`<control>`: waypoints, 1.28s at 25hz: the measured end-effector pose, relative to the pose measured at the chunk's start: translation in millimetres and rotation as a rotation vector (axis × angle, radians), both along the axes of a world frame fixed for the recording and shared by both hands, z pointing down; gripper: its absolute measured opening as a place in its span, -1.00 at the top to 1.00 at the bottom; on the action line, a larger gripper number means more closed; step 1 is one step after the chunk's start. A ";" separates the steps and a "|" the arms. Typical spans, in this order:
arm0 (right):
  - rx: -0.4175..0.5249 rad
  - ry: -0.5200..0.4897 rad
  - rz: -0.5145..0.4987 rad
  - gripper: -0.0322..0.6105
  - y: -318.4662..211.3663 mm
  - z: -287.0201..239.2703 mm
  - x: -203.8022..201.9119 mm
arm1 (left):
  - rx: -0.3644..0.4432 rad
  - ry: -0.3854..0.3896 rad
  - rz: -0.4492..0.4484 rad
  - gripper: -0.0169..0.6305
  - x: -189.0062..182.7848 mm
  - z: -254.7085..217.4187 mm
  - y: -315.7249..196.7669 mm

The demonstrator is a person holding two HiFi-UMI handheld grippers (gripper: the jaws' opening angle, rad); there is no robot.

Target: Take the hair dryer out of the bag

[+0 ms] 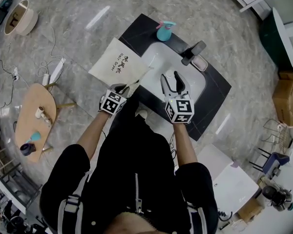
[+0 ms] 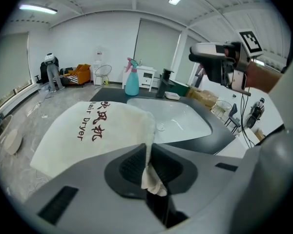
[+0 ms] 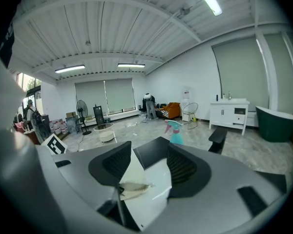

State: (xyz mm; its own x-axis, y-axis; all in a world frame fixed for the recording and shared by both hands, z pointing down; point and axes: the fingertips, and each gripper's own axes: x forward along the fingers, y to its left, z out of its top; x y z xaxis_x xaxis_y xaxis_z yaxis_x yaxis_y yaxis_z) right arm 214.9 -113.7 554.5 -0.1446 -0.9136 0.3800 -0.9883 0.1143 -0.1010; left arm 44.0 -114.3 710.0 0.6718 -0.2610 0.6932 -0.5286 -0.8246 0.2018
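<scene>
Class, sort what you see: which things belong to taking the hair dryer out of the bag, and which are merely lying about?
Job: white bag; left gripper, shut on the bag's edge; right gripper, open.
Lying about: spray bottle; black faucet; sink; wooden side table.

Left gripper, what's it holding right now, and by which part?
The left gripper is shut on the bag, pinching the cloth at its near corner.

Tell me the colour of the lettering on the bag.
Dark red, on a cream bag; it shows best in the left gripper view.
</scene>
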 end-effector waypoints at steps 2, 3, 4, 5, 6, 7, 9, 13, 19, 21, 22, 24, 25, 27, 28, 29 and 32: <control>-0.011 0.001 -0.010 0.19 -0.9 4.4 -3.1 | -0.023 0.023 -0.032 0.80 -2.1 -5.8 -3.3; -0.018 0.003 -0.014 0.19 -1.3 6.7 -4.7 | -0.030 0.035 -0.048 0.80 -3.0 -9.1 -5.4; -0.025 0.004 -0.018 0.19 -1.8 9.0 -6.2 | -0.032 0.045 -0.061 0.80 -3.9 -12.4 -7.8; -0.032 0.004 -0.023 0.18 -2.4 11.3 -7.9 | -0.031 0.054 -0.071 0.80 -4.7 -15.4 -10.2; -0.038 0.005 -0.028 0.18 -3.0 13.4 -9.4 | -0.029 0.061 -0.080 0.80 -5.4 -18.0 -12.4; -0.043 0.005 -0.034 0.18 -3.7 15.4 -10.7 | -0.028 0.066 -0.088 0.79 -5.9 -20.3 -14.5; -0.056 0.007 -0.048 0.18 -4.6 20.1 -13.6 | -0.027 0.078 -0.104 0.80 -7.1 -24.5 -18.3; -0.078 0.002 -0.072 0.18 -4.6 30.6 -21.3 | -0.038 0.116 -0.150 0.80 -11.5 -32.2 -26.6; -0.161 -0.023 -0.146 0.19 -6.5 62.9 -42.0 | -0.030 0.121 -0.176 0.80 -17.3 -34.9 -35.1; -0.198 -0.027 -0.186 0.19 -7.1 77.3 -52.7 | -0.030 0.124 -0.184 0.80 -18.5 -34.9 -37.1; -0.217 -0.028 -0.205 0.19 -7.0 84.1 -58.2 | -0.030 0.125 -0.187 0.79 -19.0 -35.0 -37.8; -0.253 -0.035 -0.240 0.19 -6.6 96.8 -69.5 | -0.031 0.127 -0.193 0.80 -21.2 -35.8 -39.5; -0.269 -0.042 -0.257 0.19 -6.6 102.4 -75.3 | -0.032 0.128 -0.197 0.80 -22.8 -36.3 -40.8; -0.303 -0.057 -0.289 0.19 -7.2 113.4 -86.0 | -0.035 0.132 -0.204 0.80 -26.1 -36.9 -44.0; -0.320 -0.066 -0.306 0.19 -7.6 118.9 -90.7 | -0.037 0.132 -0.205 0.80 -27.4 -37.1 -45.4; -0.337 -0.076 -0.323 0.19 -8.1 124.2 -95.3 | -0.038 0.132 -0.204 0.79 -28.3 -37.3 -46.4; -0.389 -0.111 -0.382 0.19 -9.1 137.8 -110.2 | -0.042 0.130 -0.192 0.80 -29.9 -37.9 -46.7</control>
